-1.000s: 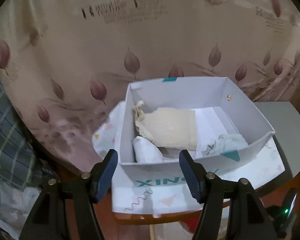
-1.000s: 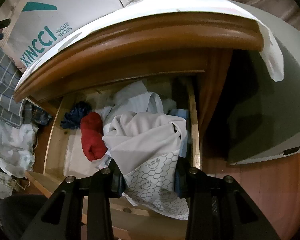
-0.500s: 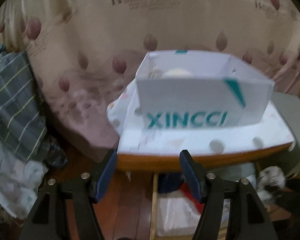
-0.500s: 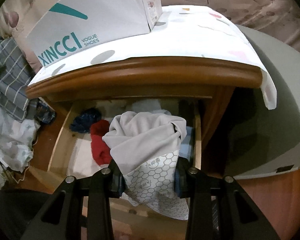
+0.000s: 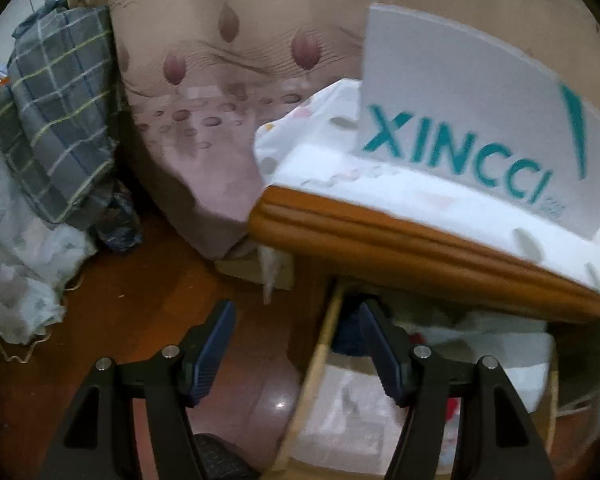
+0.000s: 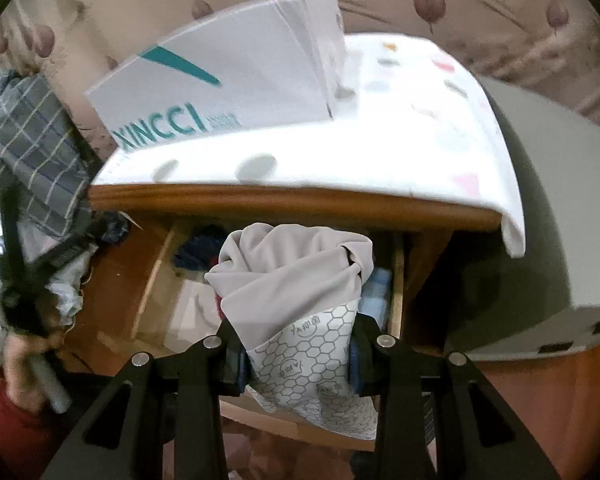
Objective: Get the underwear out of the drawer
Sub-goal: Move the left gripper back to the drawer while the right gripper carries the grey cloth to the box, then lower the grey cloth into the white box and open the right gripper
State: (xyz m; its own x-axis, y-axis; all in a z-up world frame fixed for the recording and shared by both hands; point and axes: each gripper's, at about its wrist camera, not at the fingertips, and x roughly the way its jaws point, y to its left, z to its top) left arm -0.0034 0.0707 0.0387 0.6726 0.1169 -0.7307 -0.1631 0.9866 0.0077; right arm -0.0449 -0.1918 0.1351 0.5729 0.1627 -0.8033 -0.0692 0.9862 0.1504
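**Right wrist view: underwear gripped and lifted over the open drawer**

Right wrist view shows my right gripper (image 6: 296, 354) clenched on the underwear (image 6: 292, 276), a grey garment with a white hexagon-printed panel bunched between the 2 pads. The cloth rises ahead of my fingertips and its printed tail hangs below them. Beyond and beneath it lies the open drawer (image 6: 397, 280), with a dark blue item and some pale blue cloth left inside. Above the drawer, the wooden nightstand top (image 6: 284, 204) carries a white cloth and the XINCCI shoe box (image 6: 220, 92).

My left gripper (image 5: 296, 350) is released, jaws wide apart and holding nothing, pointing at the drawer's left wall (image 5: 320, 344) and the floor beside it.

I judge the extraction step is nearly done: the garment looks clear of the pile. Next, I should draw it up and back toward me, keeping the tail off the drawer front, then carry it to a resting place.
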